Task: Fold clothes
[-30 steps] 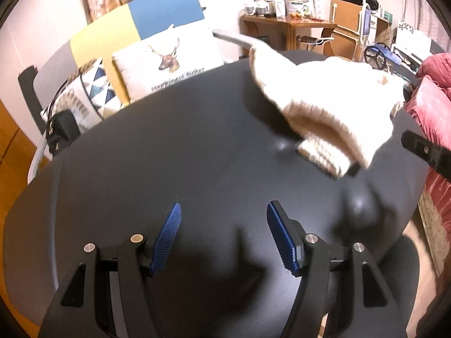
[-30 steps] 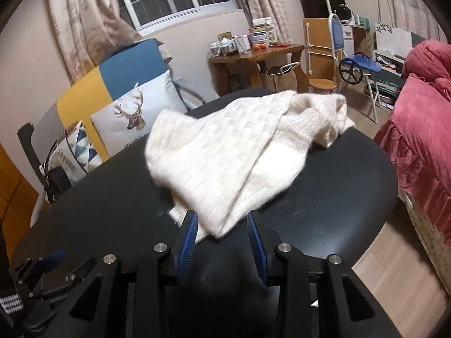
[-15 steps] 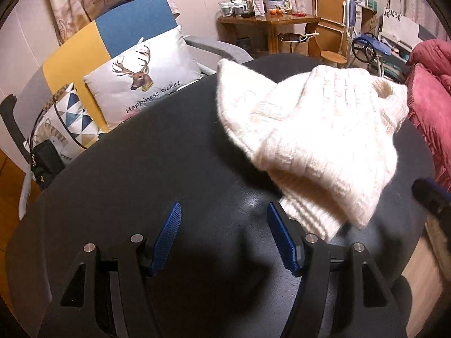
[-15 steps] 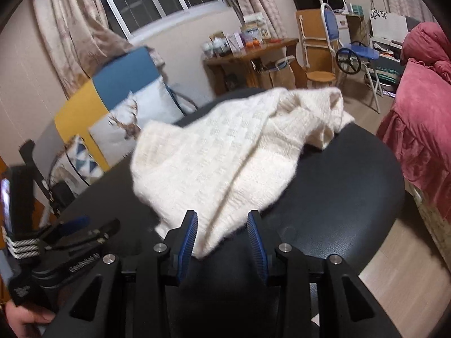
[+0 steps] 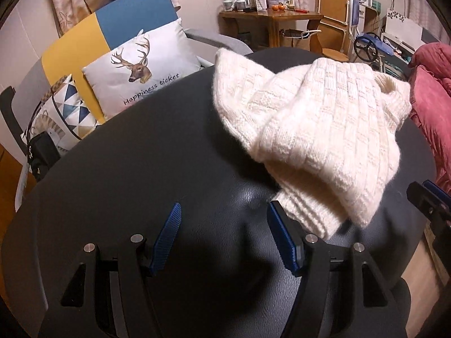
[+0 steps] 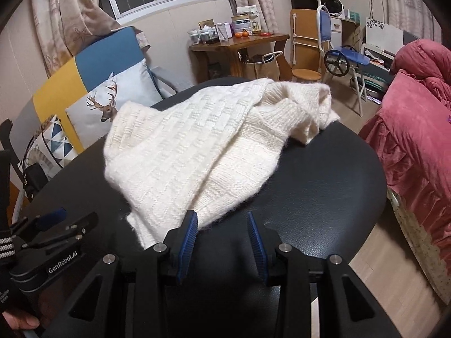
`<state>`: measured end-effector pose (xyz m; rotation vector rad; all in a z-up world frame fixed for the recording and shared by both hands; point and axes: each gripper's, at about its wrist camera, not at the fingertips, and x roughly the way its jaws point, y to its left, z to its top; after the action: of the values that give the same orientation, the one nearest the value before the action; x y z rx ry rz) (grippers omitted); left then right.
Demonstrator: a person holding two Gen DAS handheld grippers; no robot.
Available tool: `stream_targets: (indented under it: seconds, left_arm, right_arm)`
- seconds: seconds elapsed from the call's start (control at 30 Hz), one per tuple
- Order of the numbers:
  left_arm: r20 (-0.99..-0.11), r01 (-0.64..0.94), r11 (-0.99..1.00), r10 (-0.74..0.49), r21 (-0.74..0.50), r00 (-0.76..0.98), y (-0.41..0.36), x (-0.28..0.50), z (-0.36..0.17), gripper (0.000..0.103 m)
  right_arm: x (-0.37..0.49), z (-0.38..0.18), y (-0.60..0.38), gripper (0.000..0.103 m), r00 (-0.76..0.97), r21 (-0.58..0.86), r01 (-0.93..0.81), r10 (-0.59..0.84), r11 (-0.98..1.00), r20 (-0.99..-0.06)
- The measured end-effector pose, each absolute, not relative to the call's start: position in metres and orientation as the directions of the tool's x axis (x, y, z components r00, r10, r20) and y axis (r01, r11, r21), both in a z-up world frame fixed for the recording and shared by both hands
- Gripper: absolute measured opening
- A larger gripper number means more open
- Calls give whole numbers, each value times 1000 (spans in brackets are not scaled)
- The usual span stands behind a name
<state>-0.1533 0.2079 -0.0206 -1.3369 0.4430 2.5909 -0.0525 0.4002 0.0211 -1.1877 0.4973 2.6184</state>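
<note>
1. Sweater [image 6: 197, 152], cream knit: bunched on the black counter [image 6: 324, 197], toward 12 to 1 o'clock of the top in the left wrist view, nearer the middle in the right wrist view.
2. Lies rumpled, with layers overlapping unevenly, a ribbed cuff [image 5: 310, 214] poking out at the near side, and a lumpy heap at the far end. No flat, squared folds to be seen, so judged not yet neatly folded; fits either a rough partial fold or a garment merely dropped in a pile. Cannot tell which.
3. Left to do, by that judgement: spreading flat, bringing the sleeves in, folding the body over.
4. Left hand-held gripper [image 5: 222, 233]: spread wide, holding nothing, low over bare counter at 6 o'clock; its right pad just beside the ribbed cuff, touching or not cannot be told.
5. Right hand-held gripper [image 6: 222, 239]: spread, empty, the sweater's near hem just ahead of its left pad, no cloth between the pads.
6. Edges: counter rim curves away close behind the sweater at 12 o'clock and at 3 o'clock, with floor and a red bed [image 6: 417, 129] beyond; far part of the knit looks close to the rim there.
7. Open room: broad bare counter from 6 round to 10 o'clock in the left wrist view, and at 3 to 5 o'clock in the right wrist view; likely enough for laying the sweater out. Deer cushion [image 5: 141, 70] and armchair beyond the 10 to 11 o'clock rim, off the counter.
</note>
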Motion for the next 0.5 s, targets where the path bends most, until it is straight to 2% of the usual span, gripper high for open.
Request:
stream_targets:
  seconds: [0.33, 0.5]
  left_arm:
    - [-766, -349, -917, 80, 195, -637, 239, -180, -7, 67]
    - [-750, -393, -884, 78, 252, -657, 261, -197, -8, 67]
  right_arm:
    - [-64, 18, 409, 37, -646, 212, -340, 64, -916, -761]
    - [-71, 18, 416, 37, -654, 225, -343, 60, -912, -754]
